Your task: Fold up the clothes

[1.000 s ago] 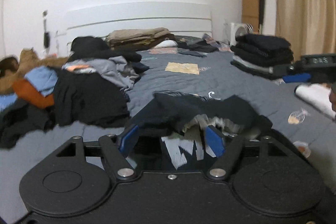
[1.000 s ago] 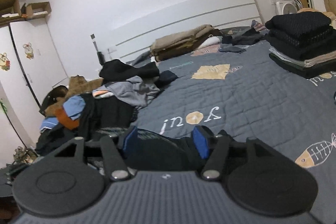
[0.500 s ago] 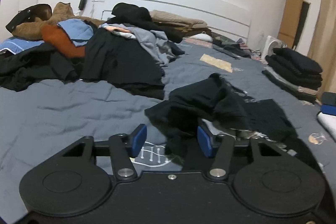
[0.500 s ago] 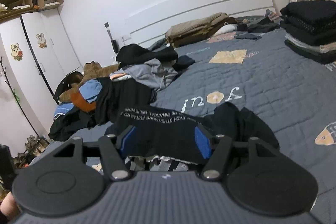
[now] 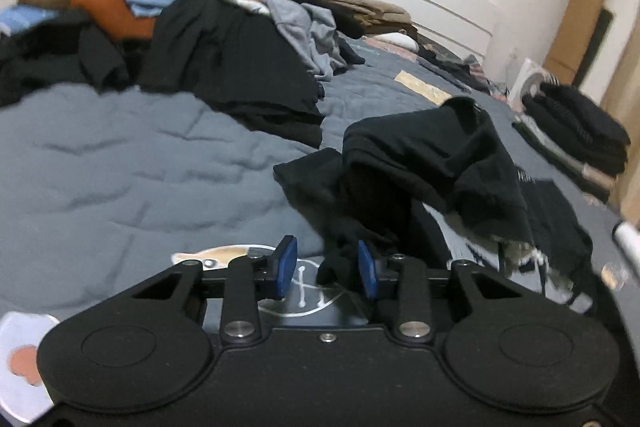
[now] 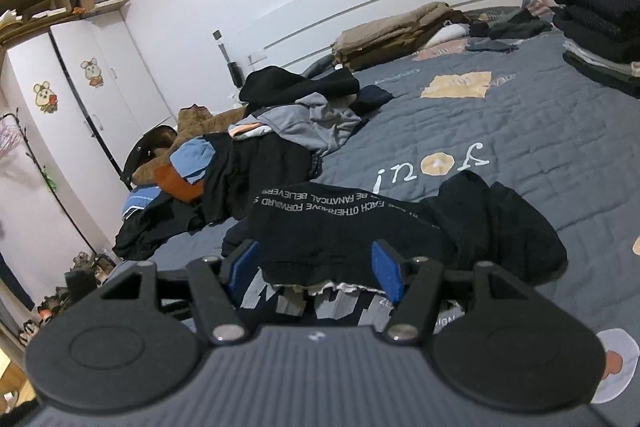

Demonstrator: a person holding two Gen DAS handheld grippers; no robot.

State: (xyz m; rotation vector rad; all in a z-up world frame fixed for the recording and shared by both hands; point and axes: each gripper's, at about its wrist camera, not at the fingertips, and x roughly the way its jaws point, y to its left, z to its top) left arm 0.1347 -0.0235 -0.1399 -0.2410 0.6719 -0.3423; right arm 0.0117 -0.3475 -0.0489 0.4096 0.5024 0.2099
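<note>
The left wrist view is blurred. The black garment lies crumpled on the grey bed; one fold sits between the left gripper's closing fingers, against the right one. The right gripper's fingers stand wide, garment hem between them, contact unclear. A clothes heap lies beyond.

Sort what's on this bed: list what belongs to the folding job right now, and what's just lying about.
In the job:
- crumpled black printed T-shirt
- left hand-held gripper, jaws closing on its edge
- right hand-held gripper

Lying about:
- heap of unfolded clothes
- stack of folded dark clothes
- folded tan bedding
</note>
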